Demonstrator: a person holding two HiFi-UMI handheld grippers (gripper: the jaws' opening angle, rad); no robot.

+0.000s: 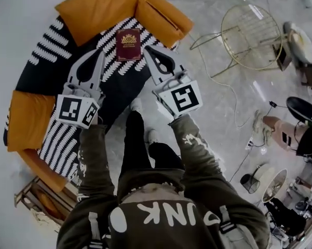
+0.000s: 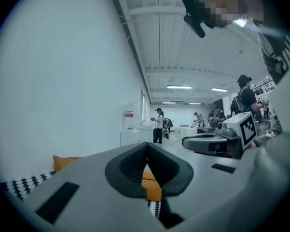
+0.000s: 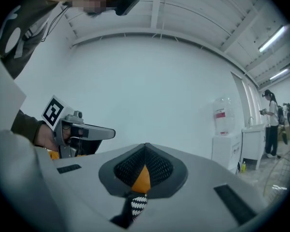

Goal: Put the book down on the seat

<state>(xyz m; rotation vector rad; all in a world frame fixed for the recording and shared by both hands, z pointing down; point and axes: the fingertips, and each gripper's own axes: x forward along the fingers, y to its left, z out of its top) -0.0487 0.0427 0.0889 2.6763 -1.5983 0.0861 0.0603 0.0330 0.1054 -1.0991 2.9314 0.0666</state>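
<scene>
The book lies flat on the striped seat, near the orange cushions at its edge, bare seat around it, while left gripper and right gripper hover closed and empty.

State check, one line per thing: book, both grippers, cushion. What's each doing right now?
book: closed, lying flat, cover up, on the seat, not held.
left gripper: fingers shut, nothing between them.
right gripper: fingers shut, nothing between them.
orange cushion: resting at the seat's edge, beyond the book.
</scene>
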